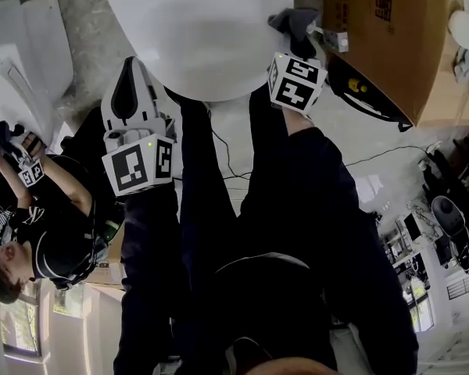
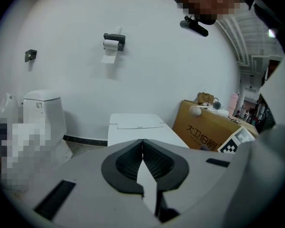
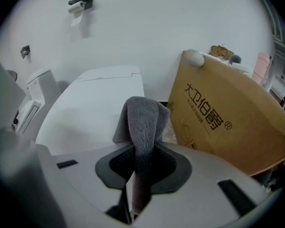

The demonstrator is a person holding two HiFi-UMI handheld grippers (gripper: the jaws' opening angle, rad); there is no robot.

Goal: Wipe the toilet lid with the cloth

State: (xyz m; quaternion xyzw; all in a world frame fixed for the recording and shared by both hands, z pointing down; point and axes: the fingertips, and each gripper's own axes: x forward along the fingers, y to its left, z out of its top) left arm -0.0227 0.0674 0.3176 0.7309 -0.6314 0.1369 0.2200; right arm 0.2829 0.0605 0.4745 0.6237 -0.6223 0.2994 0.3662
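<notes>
Here, my right gripper (image 3: 140,163) pinches the bunched grey cloth (image 3: 143,118), likely soft and floppy, near the toilet lid (image 3: 90,110); my left gripper (image 2: 142,158) is closed, empty.

I see grey speckled floor (image 1: 82,30). White toilet (image 1: 203,30) stands on it, lid down, straight ahead of me. Cardboard box (image 1: 391,37) on floor just beside toilet, to its right. Second toilet (image 1: 23,61) on floor, well off to left. Thin black cable (image 1: 379,155) trails across floor near box.
</notes>
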